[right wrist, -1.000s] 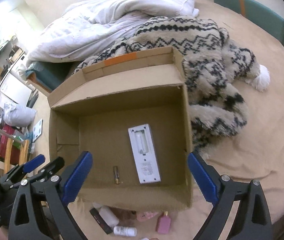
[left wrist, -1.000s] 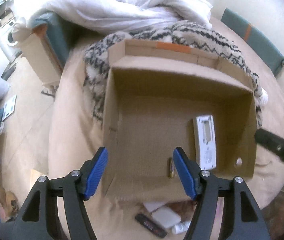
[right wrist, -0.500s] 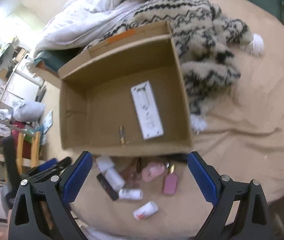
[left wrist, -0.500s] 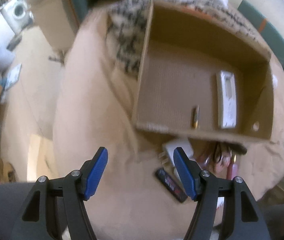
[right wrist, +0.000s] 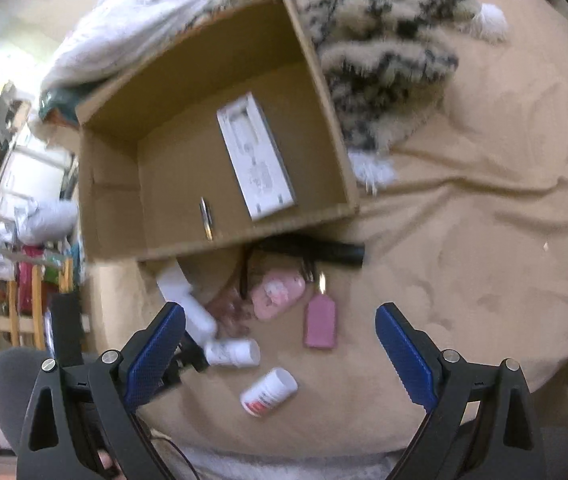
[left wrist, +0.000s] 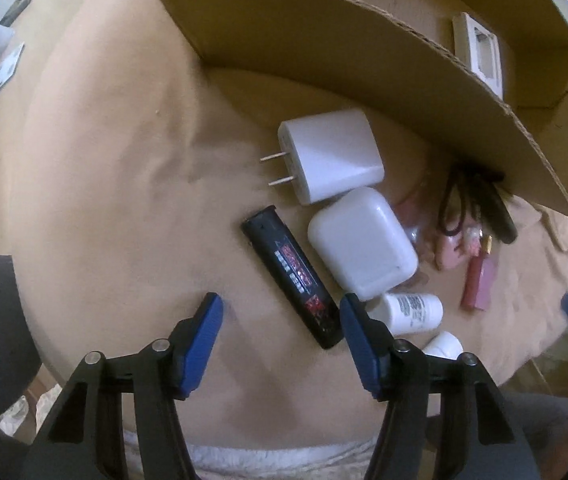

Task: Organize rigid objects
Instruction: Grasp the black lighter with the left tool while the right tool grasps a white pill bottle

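From the left wrist, the left gripper (left wrist: pixel 277 318), jaws just narrowed and empty, hangs over a tan bedsheet (left wrist: pixel 115 152) beside the black lighter (left wrist: pixel 292 276). From the right wrist, the right gripper (right wrist: pixel 279 330) gapes empty; cardboard box (right wrist: pixel 119 216), patterned blanket (right wrist: pixel 384 48), cluttered room beyond.

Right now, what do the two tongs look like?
Both match. The left tongs and right tongs have black skeletal frames with triangular cutouts and silver rivets. The fingers carry blue ribbed pads. No markings show on either.
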A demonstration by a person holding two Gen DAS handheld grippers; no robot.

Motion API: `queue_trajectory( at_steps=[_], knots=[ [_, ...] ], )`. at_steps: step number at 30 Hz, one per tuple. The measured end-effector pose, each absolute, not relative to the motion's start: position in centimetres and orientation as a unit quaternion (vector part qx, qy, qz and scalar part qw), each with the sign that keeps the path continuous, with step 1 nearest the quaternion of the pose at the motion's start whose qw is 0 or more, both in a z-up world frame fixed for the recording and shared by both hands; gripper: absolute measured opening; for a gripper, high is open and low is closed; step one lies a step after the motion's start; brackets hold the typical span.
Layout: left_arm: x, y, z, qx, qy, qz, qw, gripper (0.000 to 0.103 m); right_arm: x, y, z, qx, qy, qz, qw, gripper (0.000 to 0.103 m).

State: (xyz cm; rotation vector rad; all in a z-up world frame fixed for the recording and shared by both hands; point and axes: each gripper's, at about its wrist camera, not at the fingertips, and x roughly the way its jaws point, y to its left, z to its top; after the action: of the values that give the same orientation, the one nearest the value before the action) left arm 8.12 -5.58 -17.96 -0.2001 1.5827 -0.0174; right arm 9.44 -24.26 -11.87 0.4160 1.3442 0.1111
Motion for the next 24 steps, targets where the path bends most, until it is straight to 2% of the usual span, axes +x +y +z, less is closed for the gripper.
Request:
queue_trajectory(
  at_steps=[4,6,9,11,13,14,16,17,18,24],
  knots=[
    [8.5,-5.5,-18.4,-0.087,0.713,-0.007,0.695,0.054,8.5,-20.9,-13.2,0.118,0.643,0.096,0.75,0.1],
    [8.7,-5.6,-18.5,-0.078,0.715,-0.008,0.695,0.05,7.9,-19.0,-13.9,0.073,0.653,0.113,0.746,0.093],
    [8.7,-5.3,-18.6,-0.072,0.718,-0.005,0.692,0.037,7.1,-16.7,-15.4,0.016,0.672,0.139,0.727,0.091],
    [8.8,-4.9,-18.7,-0.07,0.72,-0.001,0.691,0.024,6.7,-15.5,-16.3,-0.014,0.682,0.149,0.716,0.088],
    [8.8,-4.2,-18.8,-0.067,0.721,0.003,0.69,0.017,6.5,-14.4,-17.0,-0.043,0.683,0.16,0.712,0.088],
    [8.8,-4.1,-18.9,-0.07,0.721,0.0,0.689,0.017,6.4,-14.1,-17.4,-0.053,0.686,0.16,0.708,0.087],
    [8.9,-3.7,-18.8,-0.068,0.721,-0.005,0.69,0.017,6.4,-13.7,-18.0,-0.072,0.686,0.162,0.706,0.07],
    [8.9,-3.6,-18.8,-0.065,0.719,-0.005,0.691,0.017,6.5,-13.7,-18.2,-0.077,0.684,0.161,0.707,0.065],
    [8.6,-3.4,-18.7,-0.058,0.717,-0.004,0.694,0.017,6.6,-13.8,-18.5,-0.078,0.685,0.157,0.707,0.053],
    [8.7,-1.4,-18.0,-0.032,0.705,0.012,0.708,0.017,7.8,-14.1,-16.9,-0.065,0.663,0.165,0.728,0.053]
  ],
)
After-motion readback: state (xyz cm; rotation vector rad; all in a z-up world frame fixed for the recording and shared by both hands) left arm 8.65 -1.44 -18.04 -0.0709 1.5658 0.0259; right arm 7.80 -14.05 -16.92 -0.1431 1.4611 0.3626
